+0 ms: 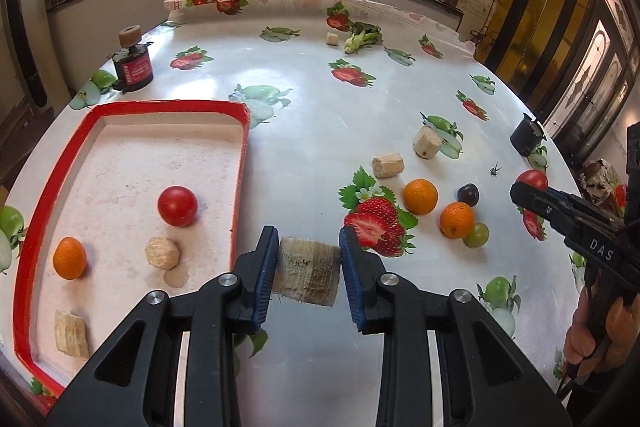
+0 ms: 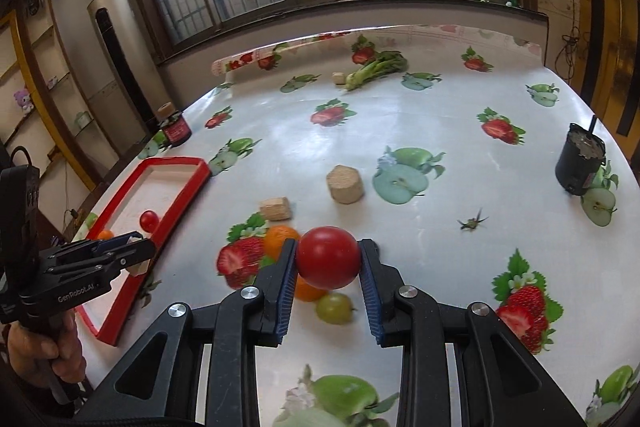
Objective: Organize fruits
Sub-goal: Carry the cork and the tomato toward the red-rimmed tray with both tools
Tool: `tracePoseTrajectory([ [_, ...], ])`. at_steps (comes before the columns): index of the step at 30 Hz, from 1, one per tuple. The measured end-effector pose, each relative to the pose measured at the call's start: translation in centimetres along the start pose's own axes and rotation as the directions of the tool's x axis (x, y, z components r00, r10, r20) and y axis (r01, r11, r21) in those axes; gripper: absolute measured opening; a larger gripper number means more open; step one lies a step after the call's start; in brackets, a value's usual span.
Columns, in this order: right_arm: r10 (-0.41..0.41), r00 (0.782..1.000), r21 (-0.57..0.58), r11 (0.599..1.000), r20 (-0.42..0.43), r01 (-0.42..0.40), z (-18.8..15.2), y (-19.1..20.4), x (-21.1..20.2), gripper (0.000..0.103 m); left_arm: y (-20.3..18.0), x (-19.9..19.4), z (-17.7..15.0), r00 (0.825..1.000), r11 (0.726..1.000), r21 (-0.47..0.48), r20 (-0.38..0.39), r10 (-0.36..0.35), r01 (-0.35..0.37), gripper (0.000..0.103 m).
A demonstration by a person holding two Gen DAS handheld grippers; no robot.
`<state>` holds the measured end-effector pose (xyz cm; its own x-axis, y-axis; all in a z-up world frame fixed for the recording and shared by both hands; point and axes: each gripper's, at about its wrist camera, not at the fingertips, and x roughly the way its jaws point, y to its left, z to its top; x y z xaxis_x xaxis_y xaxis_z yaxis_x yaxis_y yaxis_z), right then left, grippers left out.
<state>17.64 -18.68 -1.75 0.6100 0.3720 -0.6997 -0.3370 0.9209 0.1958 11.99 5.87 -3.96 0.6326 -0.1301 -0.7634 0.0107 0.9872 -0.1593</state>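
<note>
So going left to right with the red tray (image 1: 240,163) as the anchor: inside it there's a small orange (image 1: 69,257) near its left wall, a pale cork-like chunk (image 1: 72,334) closer to the near corner, another pale chunk (image 1: 161,253) around the middle, and a red tomato (image 1: 177,205) just beyond that one, toward the tray's right wall. Beyond the tray's far left corner sits a dark jar with a red label (image 1: 134,67), a cork-coloured piece on top of it. Just off the tray's right wall, the left gripper (image 1: 308,271) is clamped on a pale fibrous cylinder (image 1: 307,274), both blue pads pressing on its ends, held clear of the tablecloth (image 1: 320,107). Further right of the tray, two more pale cylinders (image 1: 387,165) lie on the cloth, then two oranges (image 1: 420,196), a dark plum (image 1: 468,195) and a green grape (image 1: 477,235) bunched close together. Far across the table from the tray there's a leafy green vegetable (image 1: 362,37). Well right of the tray, the right gripper (image 2: 329,259) is closed tight on a second red tomato (image 2: 328,257), lifted off the cloth above the oranges and the grape. A small black pot (image 2: 582,163) stands furthest right from the tray, near the table edge.
</note>
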Motion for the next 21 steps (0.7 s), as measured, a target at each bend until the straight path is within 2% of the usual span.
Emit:
tracePoseTrajectory([
  [9, 0.069, 0.997, -0.057, 0.996, -0.035, -0.071, -1.1, 4.7, 1.0, 0.031, 1.8, -1.7, -0.5, 0.999, 0.999, -0.028, 0.032, 0.026, -0.026, 0.029],
  [21, 0.120, 0.991, -0.082, 0.989, -0.064, -0.125, -1.9, 7.4, 1.9, 0.031, 3.4, -2.5, -1.0, 0.996, 0.996, -0.053, 0.044, 0.073, -0.070, 0.029],
])
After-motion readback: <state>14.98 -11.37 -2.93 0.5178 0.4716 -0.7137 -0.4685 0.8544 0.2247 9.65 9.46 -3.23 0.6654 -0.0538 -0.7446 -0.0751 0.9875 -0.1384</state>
